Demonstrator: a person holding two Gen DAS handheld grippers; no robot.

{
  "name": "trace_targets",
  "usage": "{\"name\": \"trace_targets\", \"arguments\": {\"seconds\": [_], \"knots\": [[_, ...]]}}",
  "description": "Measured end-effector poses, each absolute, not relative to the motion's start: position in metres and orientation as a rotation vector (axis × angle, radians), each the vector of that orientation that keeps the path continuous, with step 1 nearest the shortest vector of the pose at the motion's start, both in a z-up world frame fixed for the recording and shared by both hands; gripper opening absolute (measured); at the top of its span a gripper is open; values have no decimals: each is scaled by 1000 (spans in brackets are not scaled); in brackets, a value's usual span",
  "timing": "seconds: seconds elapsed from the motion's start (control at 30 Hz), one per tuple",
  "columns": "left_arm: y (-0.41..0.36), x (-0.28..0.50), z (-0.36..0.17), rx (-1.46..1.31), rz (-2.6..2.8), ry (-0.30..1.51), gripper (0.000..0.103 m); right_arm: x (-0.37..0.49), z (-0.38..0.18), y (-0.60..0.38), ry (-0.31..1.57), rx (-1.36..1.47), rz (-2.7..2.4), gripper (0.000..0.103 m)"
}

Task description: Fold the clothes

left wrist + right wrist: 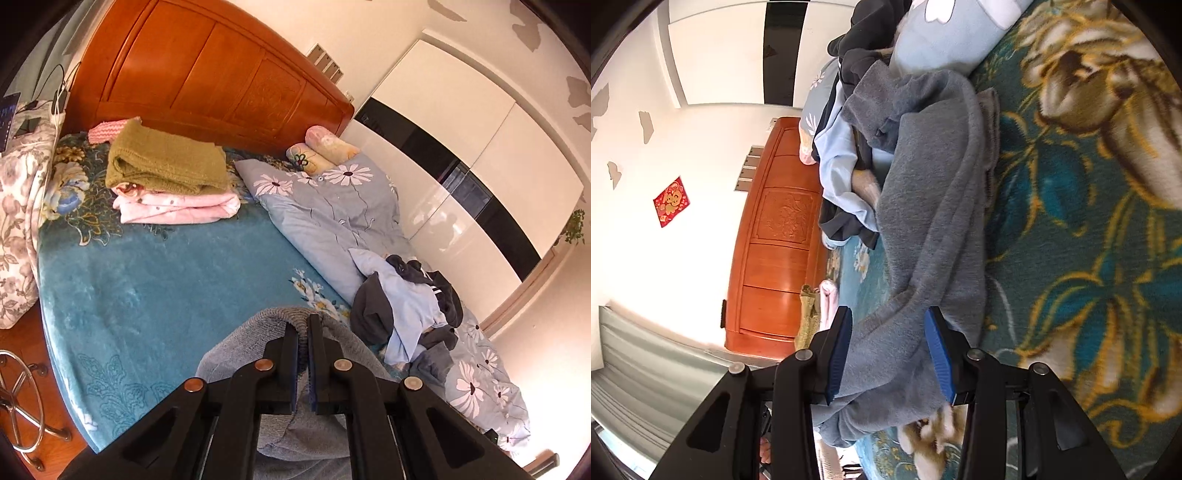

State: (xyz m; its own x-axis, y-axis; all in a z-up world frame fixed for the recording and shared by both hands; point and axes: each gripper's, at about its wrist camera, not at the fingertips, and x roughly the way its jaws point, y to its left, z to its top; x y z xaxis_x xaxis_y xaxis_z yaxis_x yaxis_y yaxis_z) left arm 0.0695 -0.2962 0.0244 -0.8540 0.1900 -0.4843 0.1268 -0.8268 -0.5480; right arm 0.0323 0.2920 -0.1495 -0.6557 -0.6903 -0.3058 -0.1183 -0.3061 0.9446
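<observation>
Our left claw (303,326) is clenched on the grey sweater (240,354); our right claw (888,321) is released, the sweater's fabric (923,229) lying between its fingers.

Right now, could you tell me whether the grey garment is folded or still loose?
Loose: the grey garment lies rumpled across the bed, one edge pinched by the left gripper.

Bright bedroom, sunlit. Orange wooden headboard (207,77) against a cream wall (369,22). Glossy white wardrobe (480,122) with a black band alongside. Teal floral blanket (147,280) across the bed, red paper decoration (671,201) pinned up.
</observation>
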Motion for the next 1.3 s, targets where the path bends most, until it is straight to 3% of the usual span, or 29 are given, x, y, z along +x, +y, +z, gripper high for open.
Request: {"name": "trace_targets", "arguments": {"seconds": [0.27, 0.4, 0.57, 0.63, 0.67, 0.7, 0.77, 0.93, 1.07, 1.23, 1.3], "knots": [[-298, 95, 77, -652, 2918, -833, 4, 11, -159, 251, -1558, 1088, -1863, 44], [-294, 103, 89, -618, 2922, -803, 4, 1, -162, 266, -1720, 937, -1862, 44], [-299, 117, 99, -560, 2925, -827, 4, -21, -176, 278, -1815, 990, -1907, 43], [-302, 121, 101, -557, 2917, -838, 4, -25, -182, 279, -1858, 997, -1901, 31], [-303, 123, 102, -557, 2915, -838, 4, -24, -180, 280, -1867, 959, -1896, 16], [-303, 125, 104, -555, 2916, -832, 4, -23, -177, 282, -1873, 909, -1891, 10], [-303, 129, 106, -544, 2918, -819, 4, -16, -161, 291, -1866, 740, -1904, 8], [-297, 135, 108, -527, 2887, -803, 4, 12, -86, 326, -1725, 329, -1989, 6], [-290, 146, 110, -512, 2862, -764, 5, 73, 3, 353, -1466, 47, -2121, 5], [-290, 151, 121, -509, 2868, -729, 5, 167, 106, 347, -1048, -137, -2339, 5], [-292, 142, 122, -510, 2873, -739, 5, 170, 121, 329, -983, -101, -2380, 5]]}}
